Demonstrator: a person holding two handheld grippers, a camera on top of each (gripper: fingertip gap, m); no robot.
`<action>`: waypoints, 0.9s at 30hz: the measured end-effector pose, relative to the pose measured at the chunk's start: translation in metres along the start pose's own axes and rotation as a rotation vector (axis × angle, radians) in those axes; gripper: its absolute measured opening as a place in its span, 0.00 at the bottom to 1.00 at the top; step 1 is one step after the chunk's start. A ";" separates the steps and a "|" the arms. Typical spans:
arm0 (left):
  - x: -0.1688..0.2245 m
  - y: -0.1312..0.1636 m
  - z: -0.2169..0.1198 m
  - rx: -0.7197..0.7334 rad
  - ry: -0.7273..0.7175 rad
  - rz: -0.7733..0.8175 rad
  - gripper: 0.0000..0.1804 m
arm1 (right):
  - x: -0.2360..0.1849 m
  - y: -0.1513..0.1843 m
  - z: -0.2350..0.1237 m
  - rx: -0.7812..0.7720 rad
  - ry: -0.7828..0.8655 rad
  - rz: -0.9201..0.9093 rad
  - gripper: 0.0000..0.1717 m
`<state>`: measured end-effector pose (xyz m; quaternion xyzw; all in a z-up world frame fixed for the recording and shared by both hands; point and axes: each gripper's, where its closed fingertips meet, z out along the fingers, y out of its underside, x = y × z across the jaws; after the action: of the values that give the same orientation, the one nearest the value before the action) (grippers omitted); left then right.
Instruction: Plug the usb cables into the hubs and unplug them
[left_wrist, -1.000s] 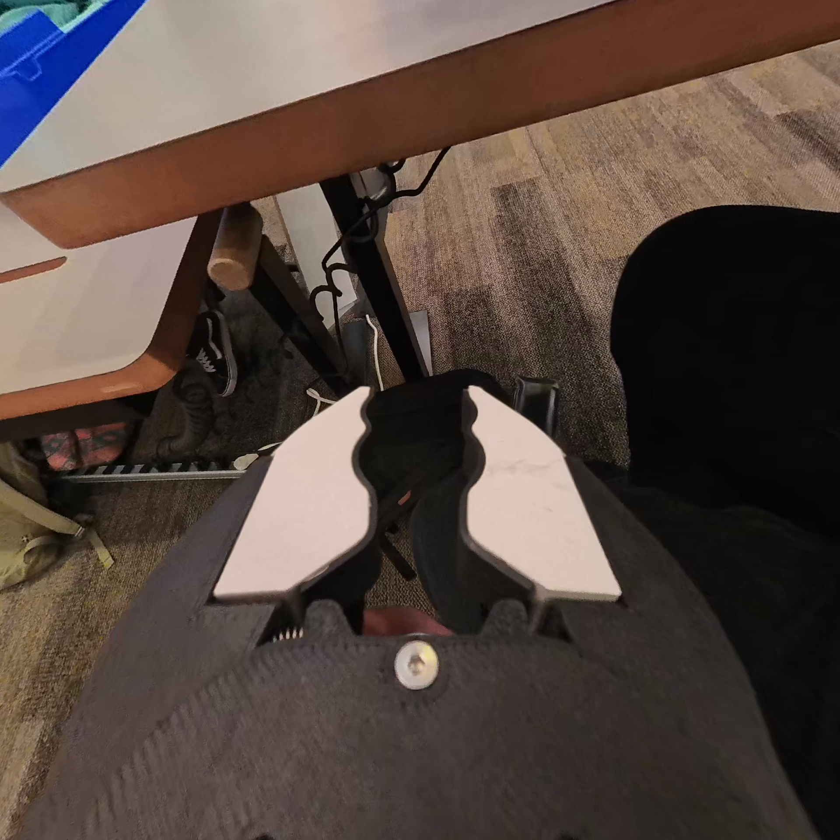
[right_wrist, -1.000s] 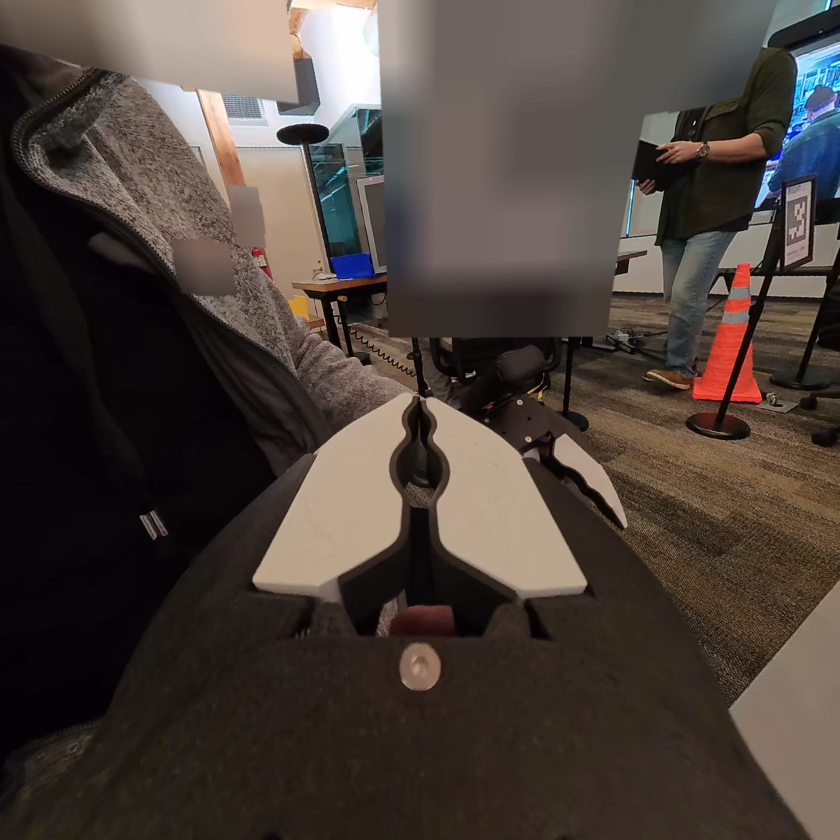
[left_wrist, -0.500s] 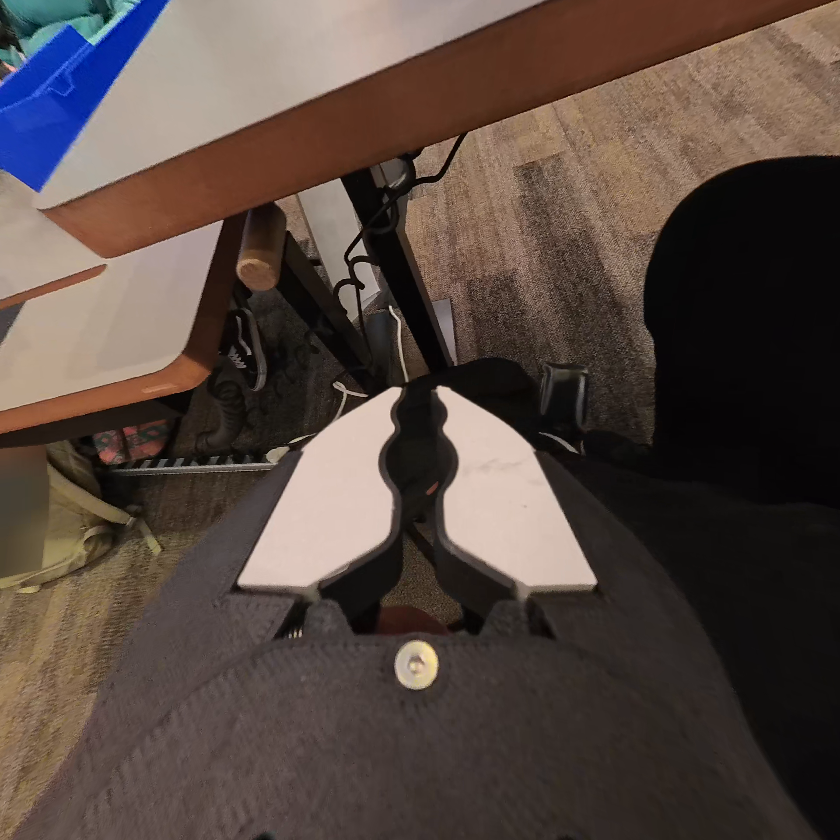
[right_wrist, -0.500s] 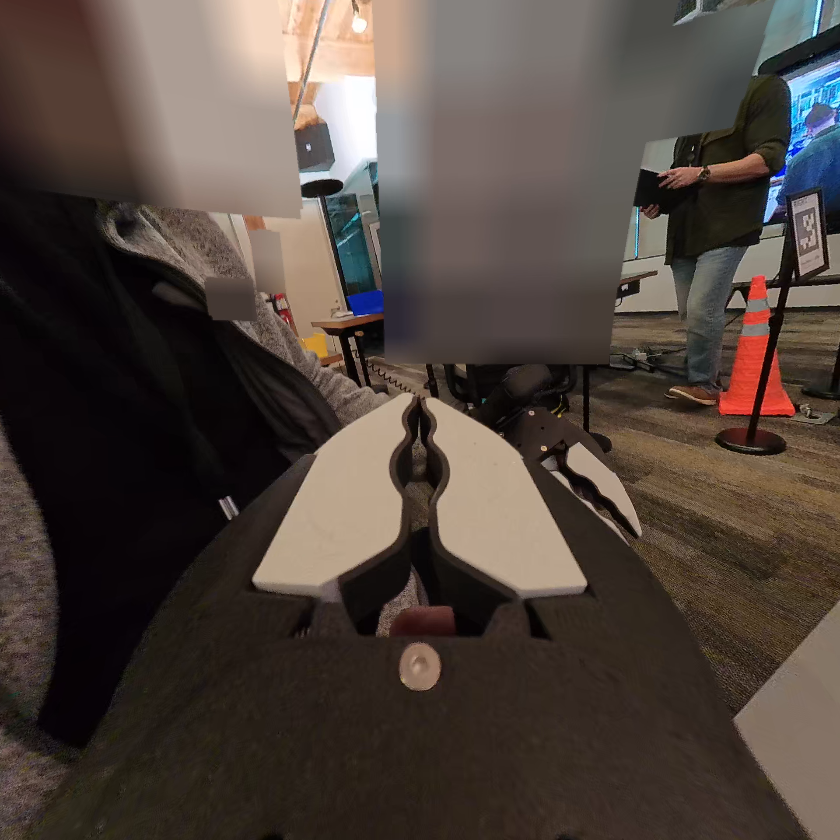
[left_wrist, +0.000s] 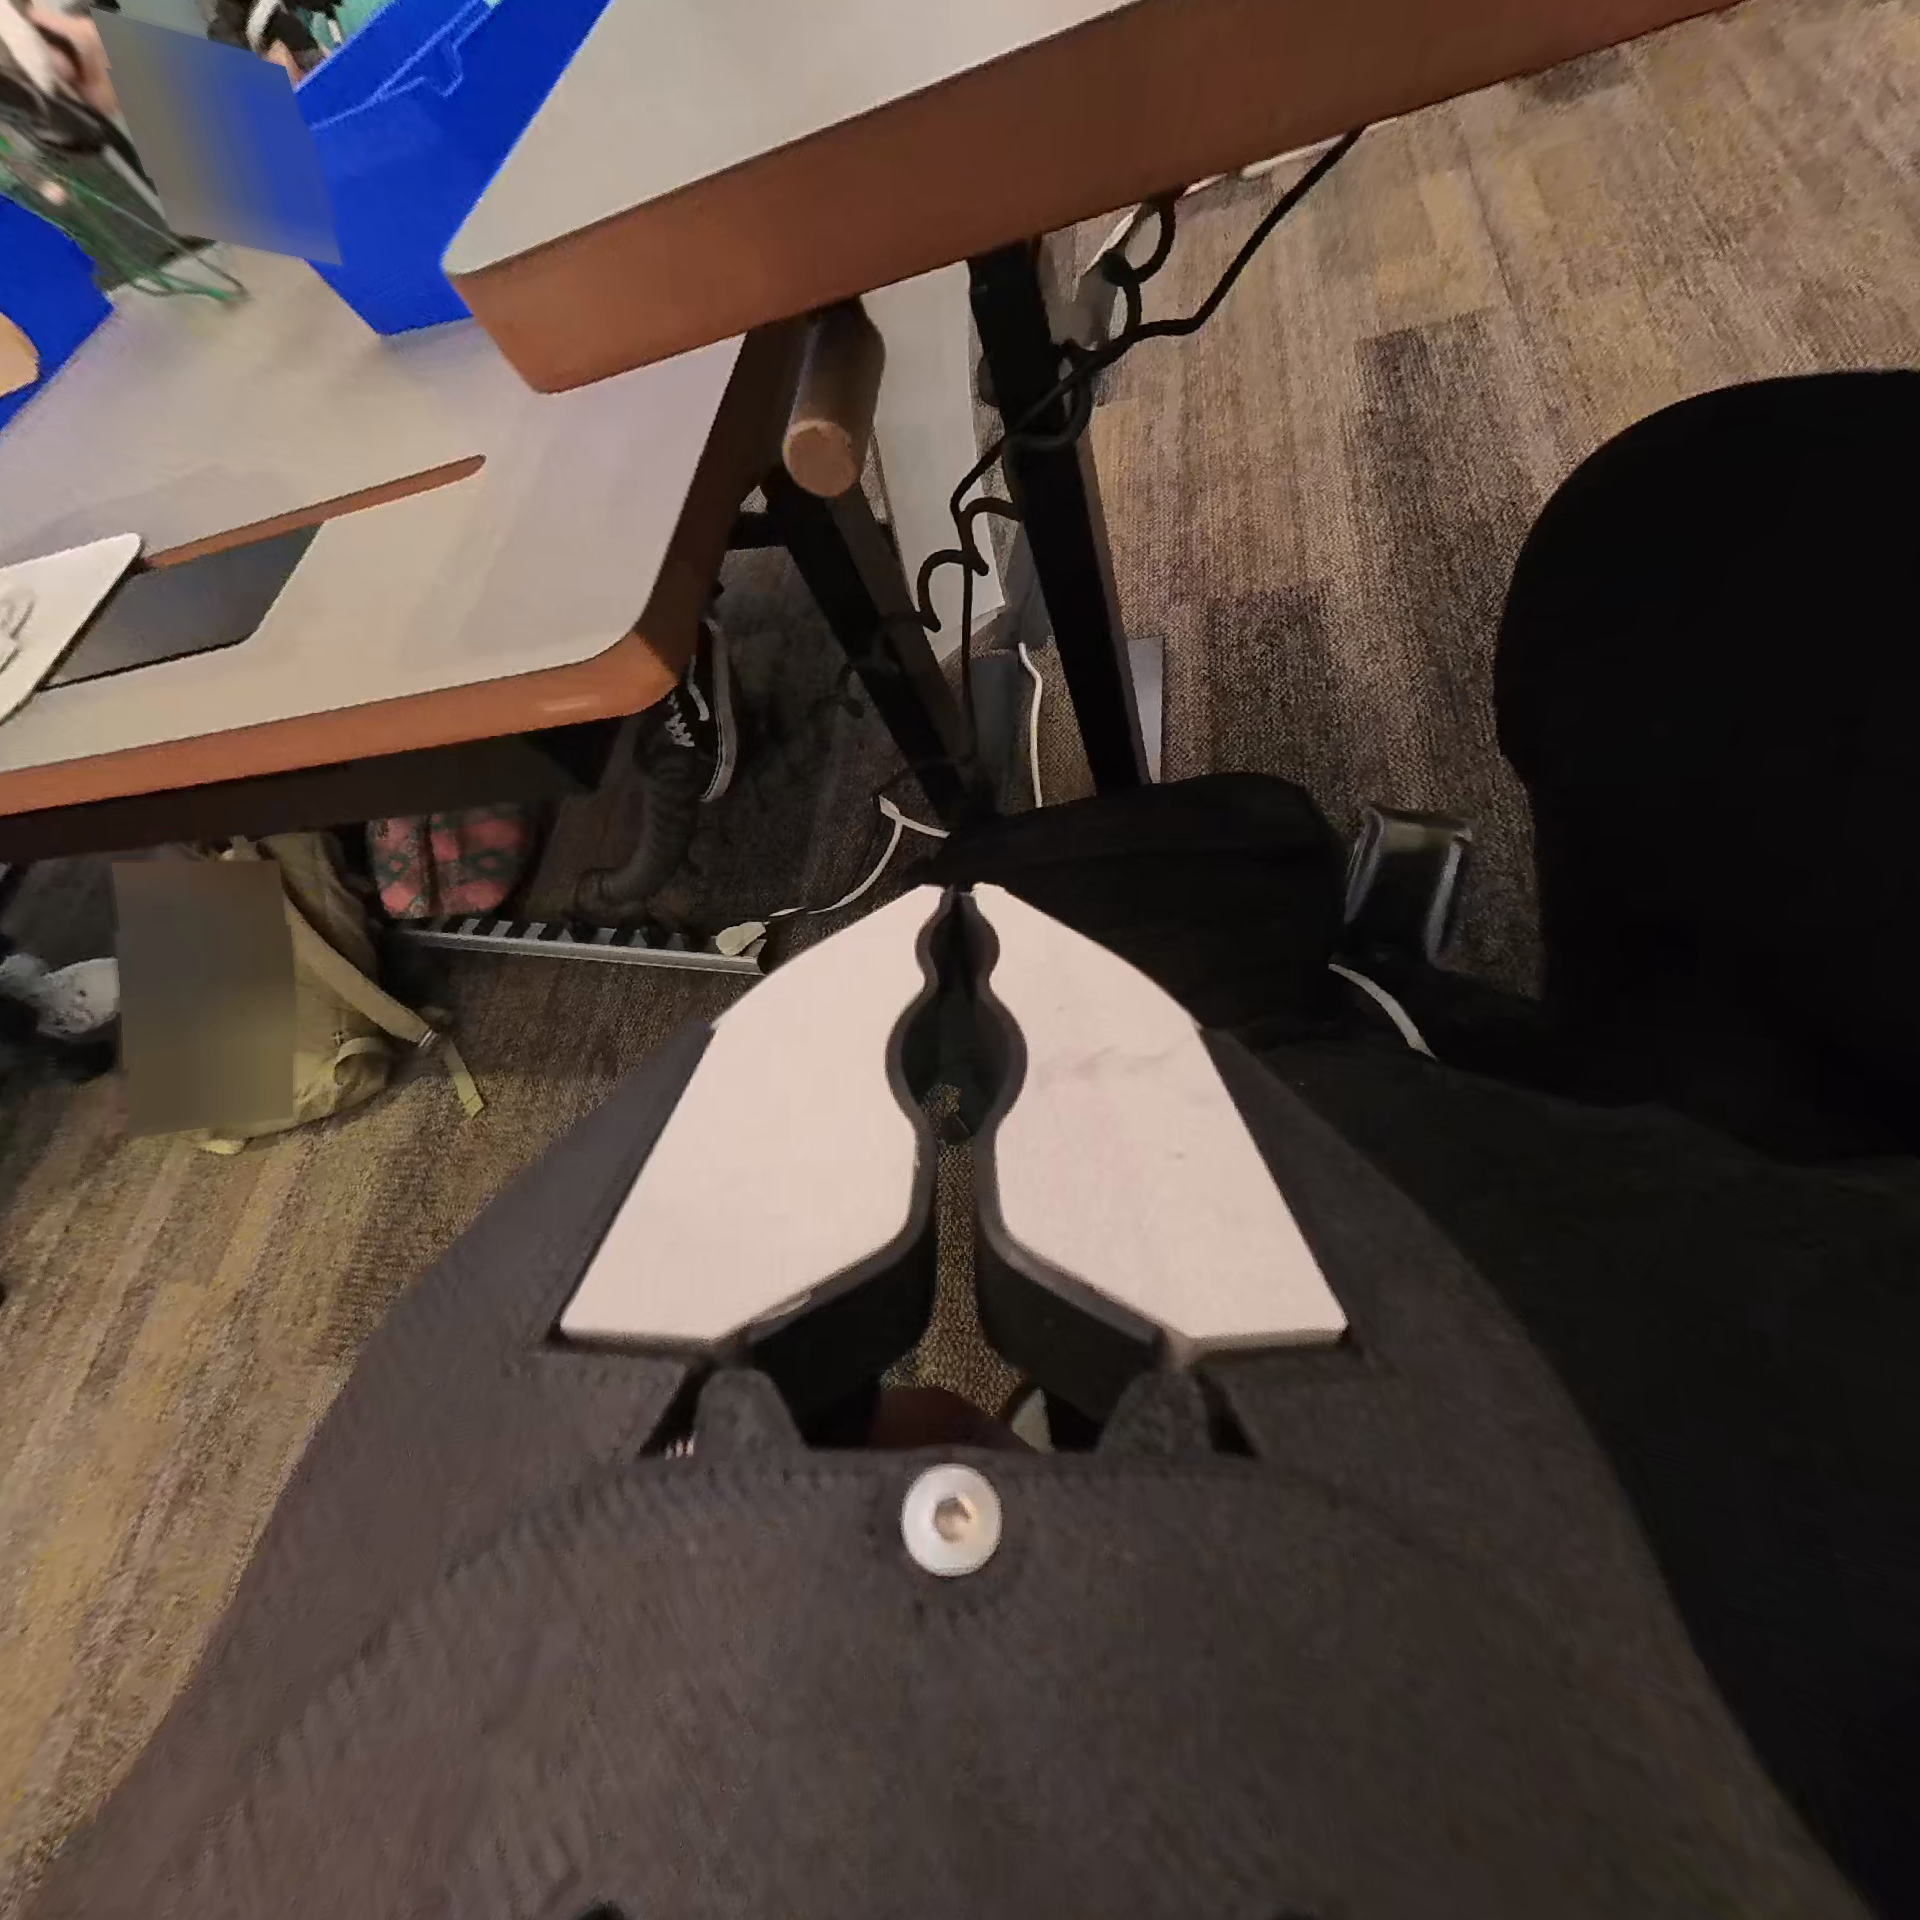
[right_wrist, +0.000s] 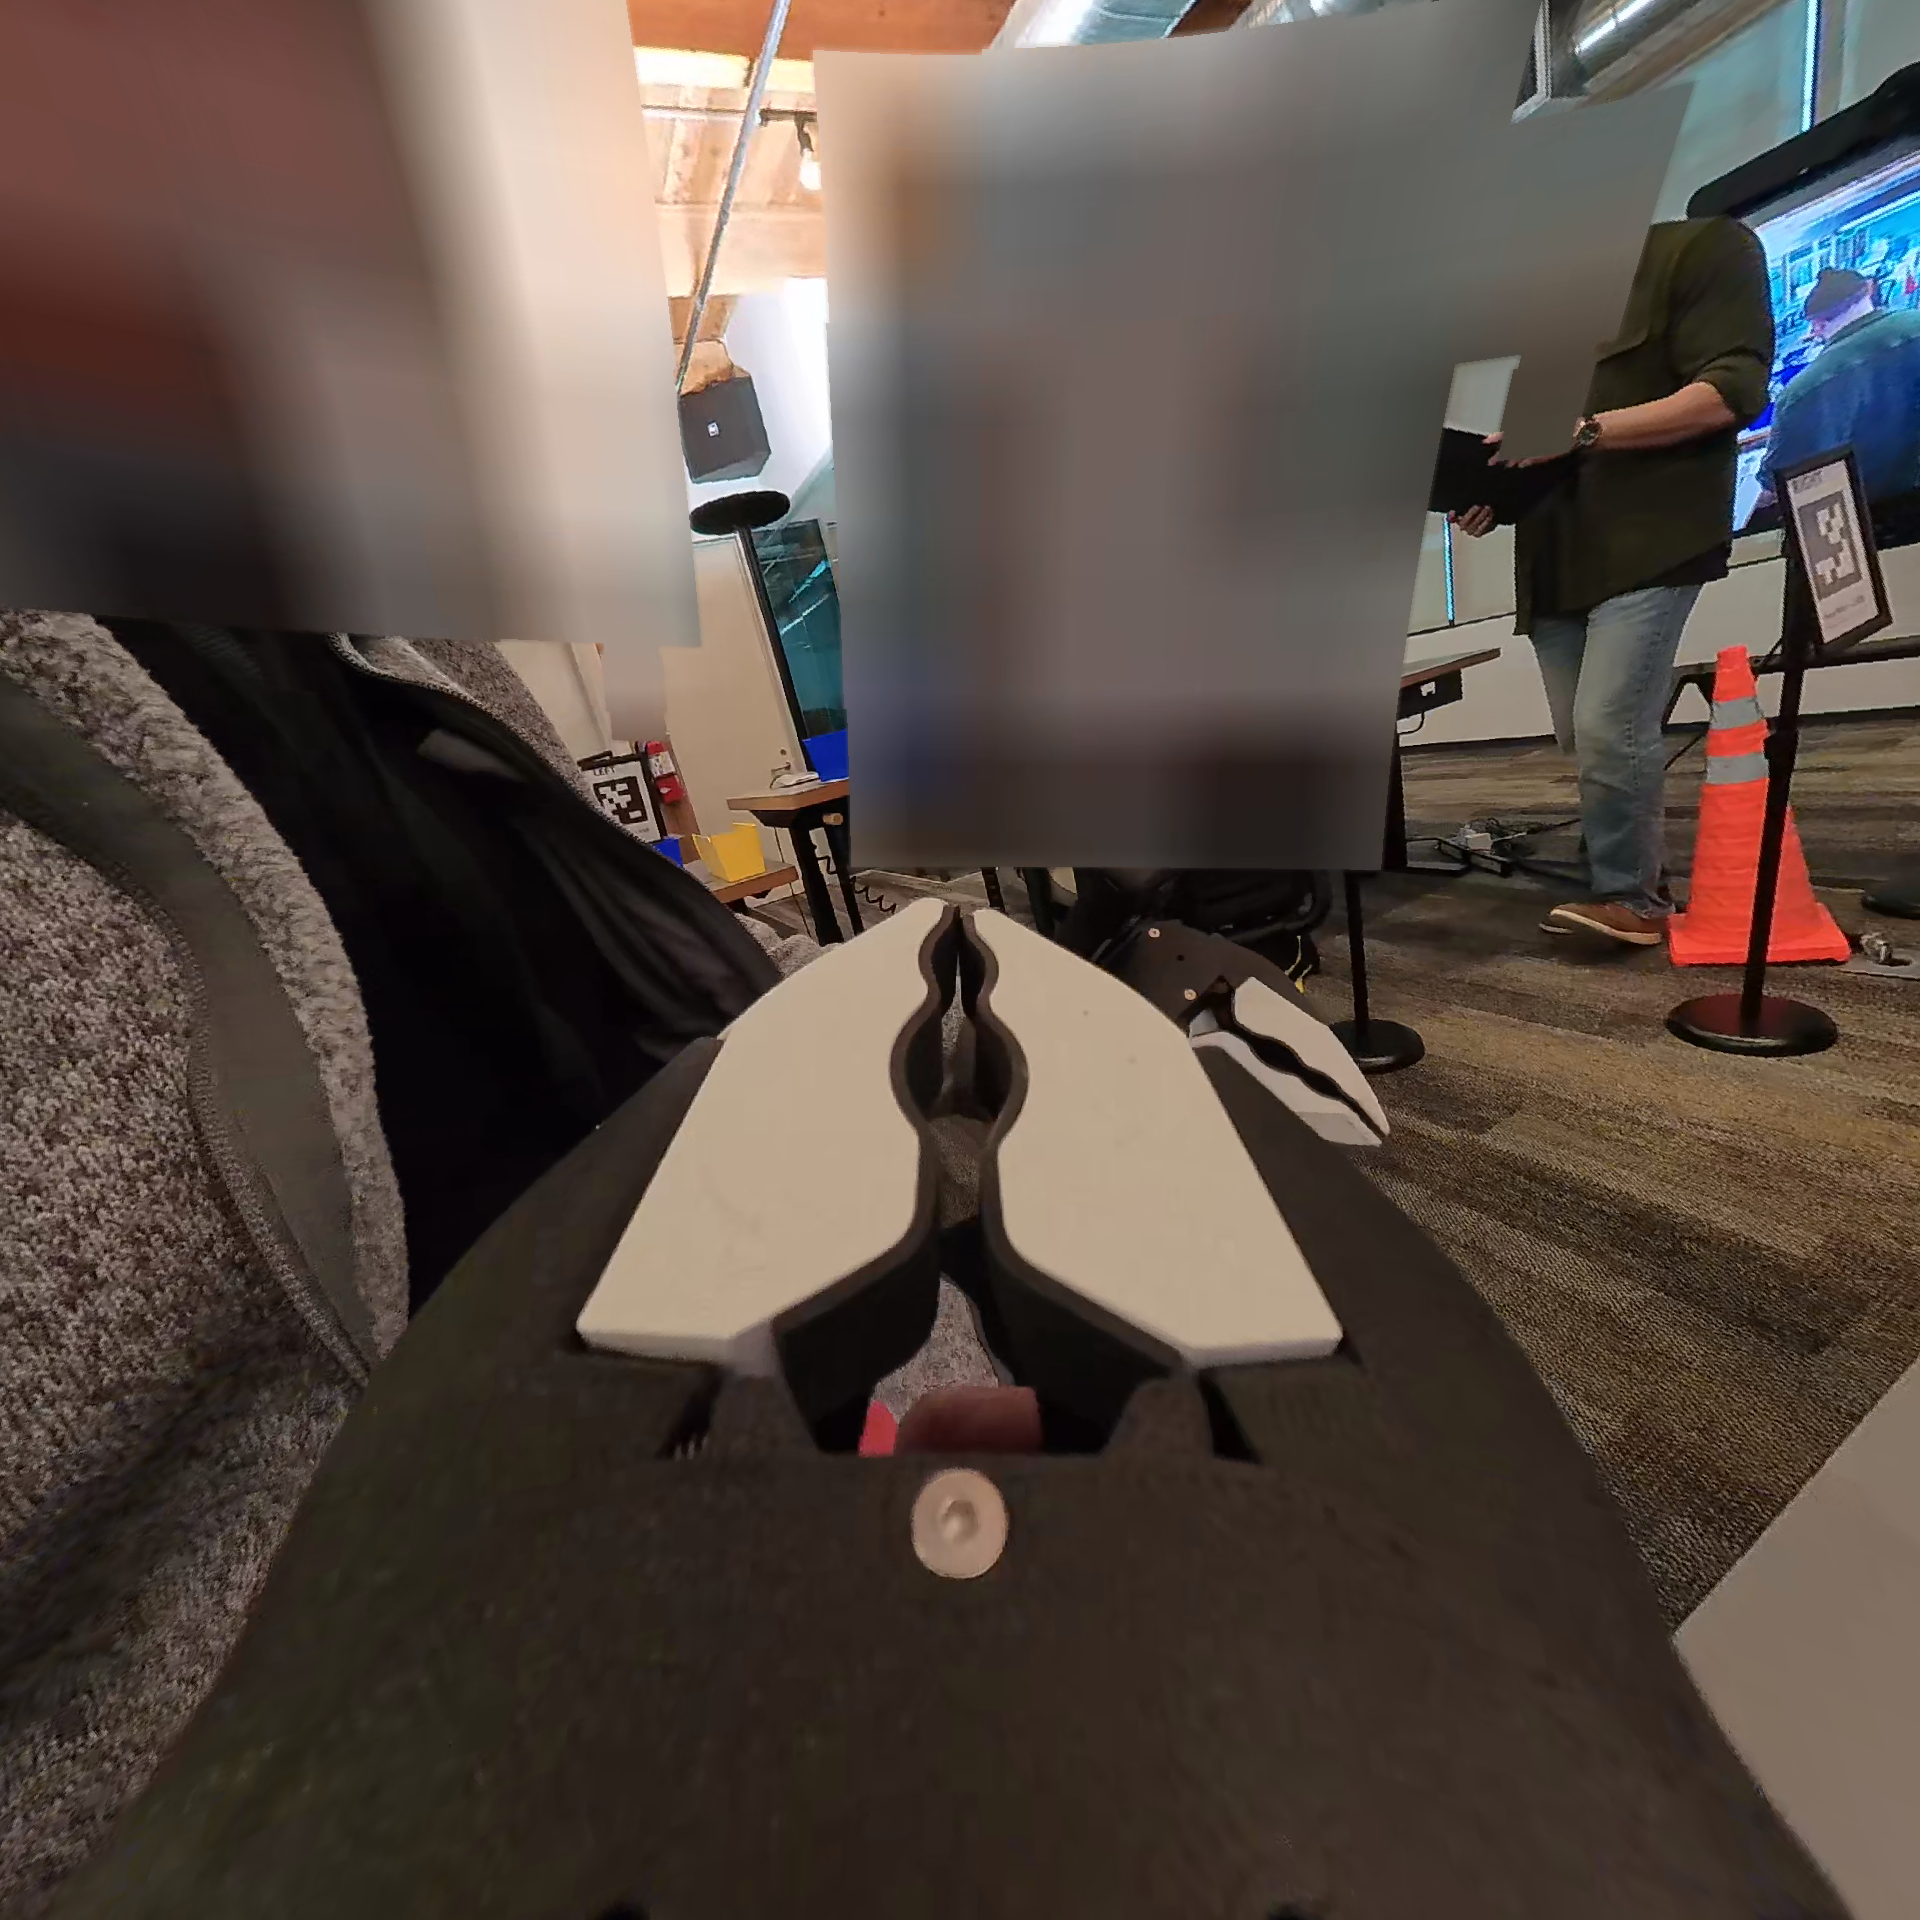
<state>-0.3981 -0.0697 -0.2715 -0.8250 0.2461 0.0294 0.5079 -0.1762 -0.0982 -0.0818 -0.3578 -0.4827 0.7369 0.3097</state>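
**Both grippers clenched on nothing, away from the work**

The left gripper had its fingers closed tip to tip with nothing between them, pointing down past the person's dark-clothed lap toward the carpet and the black desk leg. The right gripper was likewise clenched and bare, aimed across the room beside a grey fleece sleeve; the left gripper showed just beyond it, low and to the right.

No USB cable or hub was visible in either view, so where they lay could not be told. Only a desk edge and a blue bin appeared above the left gripper.

The likely risk was a blind approach: with both cameras turned from the desk, bringing closed fingers back could knock a hub or push a connector askew before the fingers were opened and lined up.
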 end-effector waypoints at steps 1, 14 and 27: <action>-0.001 0.001 -0.001 -0.001 -0.003 -0.003 0.00 | 0.000 0.000 0.000 -0.002 -0.001 -0.001 0.00; 0.000 0.024 -0.015 -0.048 -0.025 0.011 0.02 | 0.000 -0.002 -0.001 0.014 -0.004 0.010 0.00; -0.008 0.049 -0.068 -0.070 -0.115 -0.005 0.02 | 0.001 -0.003 -0.002 0.030 -0.010 0.032 0.00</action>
<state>-0.4402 -0.1425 -0.2764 -0.8398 0.2130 0.0842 0.4922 -0.1751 -0.0952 -0.0799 -0.3570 -0.4673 0.7507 0.3009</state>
